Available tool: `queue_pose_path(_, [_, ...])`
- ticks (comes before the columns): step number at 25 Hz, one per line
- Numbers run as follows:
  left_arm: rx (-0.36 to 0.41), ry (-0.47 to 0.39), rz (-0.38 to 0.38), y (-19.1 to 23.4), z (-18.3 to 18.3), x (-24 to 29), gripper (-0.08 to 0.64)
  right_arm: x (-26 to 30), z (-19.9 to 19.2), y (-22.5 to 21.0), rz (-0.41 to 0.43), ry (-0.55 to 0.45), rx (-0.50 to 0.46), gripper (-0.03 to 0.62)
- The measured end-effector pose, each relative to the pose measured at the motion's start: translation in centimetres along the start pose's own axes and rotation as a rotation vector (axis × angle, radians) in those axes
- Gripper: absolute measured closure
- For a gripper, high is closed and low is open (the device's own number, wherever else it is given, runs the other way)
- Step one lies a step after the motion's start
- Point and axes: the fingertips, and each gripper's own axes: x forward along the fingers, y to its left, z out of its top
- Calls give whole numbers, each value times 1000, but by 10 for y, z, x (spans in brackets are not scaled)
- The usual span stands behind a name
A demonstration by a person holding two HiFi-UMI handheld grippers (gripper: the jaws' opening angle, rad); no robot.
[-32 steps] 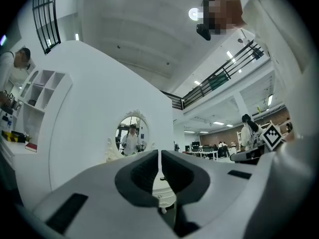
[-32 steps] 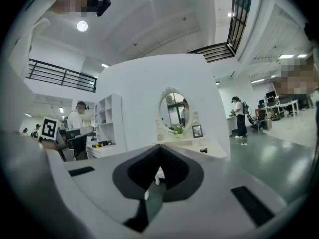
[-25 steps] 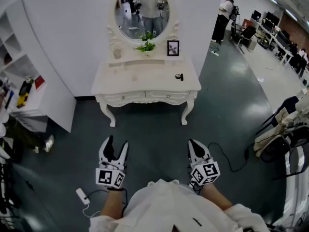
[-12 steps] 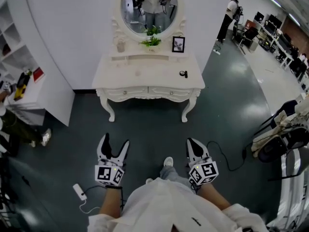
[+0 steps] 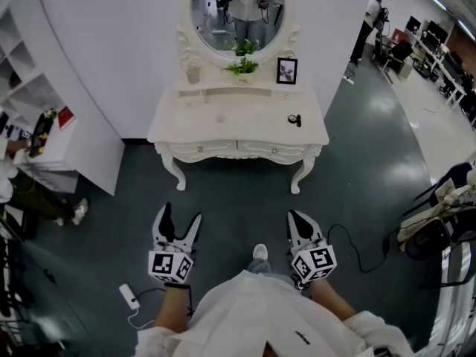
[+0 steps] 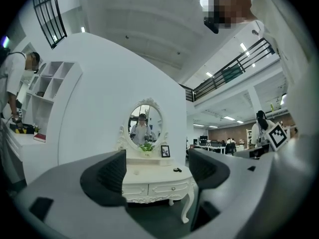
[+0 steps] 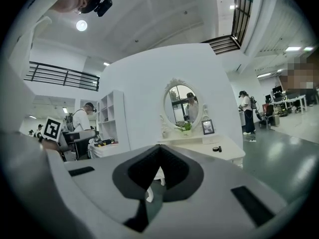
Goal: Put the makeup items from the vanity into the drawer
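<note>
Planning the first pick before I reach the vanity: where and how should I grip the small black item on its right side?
Likely the right gripper, coming down from above at the vanity's front, jaws either side of the black item: it lies low near the right edge. Finer shape is too small to tell.

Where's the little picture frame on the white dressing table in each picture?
Head view: the picture frame is top centre, at the vanity's back right.
Left gripper view: the picture frame sits just below the middle.
Right gripper view: the picture frame sits right of the middle.
Shared landmark: the oval mirror, up and left of it every time.
</note>
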Motion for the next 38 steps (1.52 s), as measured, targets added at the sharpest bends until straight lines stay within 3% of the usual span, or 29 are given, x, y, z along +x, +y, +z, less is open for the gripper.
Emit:
queue_pose_path(18, [-23, -44, 88, -9, 14, 180, 187, 140, 58, -136, 136, -26, -18, 575])
queue_pose_path(27, [-3, 8, 74, -10, 5, 232, 187, 171, 58, -162, 145, -7, 7, 575])
queue_pose_path(38, [-3, 31, 44, 46, -14, 342, 187, 272, 53, -188, 153, 20, -21, 575])
